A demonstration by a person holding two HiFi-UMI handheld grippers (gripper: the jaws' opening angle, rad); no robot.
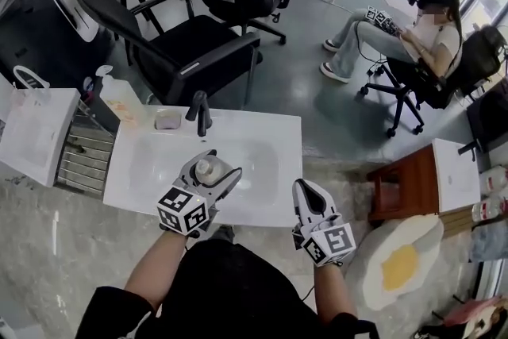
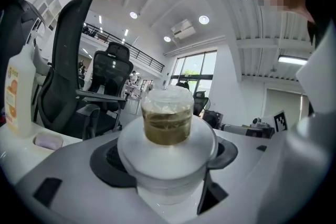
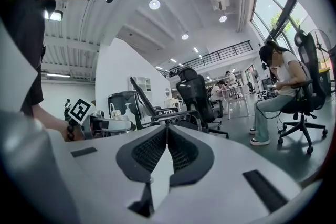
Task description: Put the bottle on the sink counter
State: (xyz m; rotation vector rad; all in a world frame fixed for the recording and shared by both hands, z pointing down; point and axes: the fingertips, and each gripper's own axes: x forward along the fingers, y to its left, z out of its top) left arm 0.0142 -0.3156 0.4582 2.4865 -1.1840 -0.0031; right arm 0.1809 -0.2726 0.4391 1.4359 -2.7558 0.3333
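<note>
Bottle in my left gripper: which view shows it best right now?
The left gripper view: the bottle fills the centre, capped, with yellowish liquid inside, clamped in the left gripper. The head view shows only its top, small, above the sink. The right gripper view misses it.

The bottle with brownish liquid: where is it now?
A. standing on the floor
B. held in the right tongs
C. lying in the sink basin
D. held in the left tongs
D: the left gripper view shows the bottle clamped in the left tongs, while the right tongs are shut and empty.
</note>
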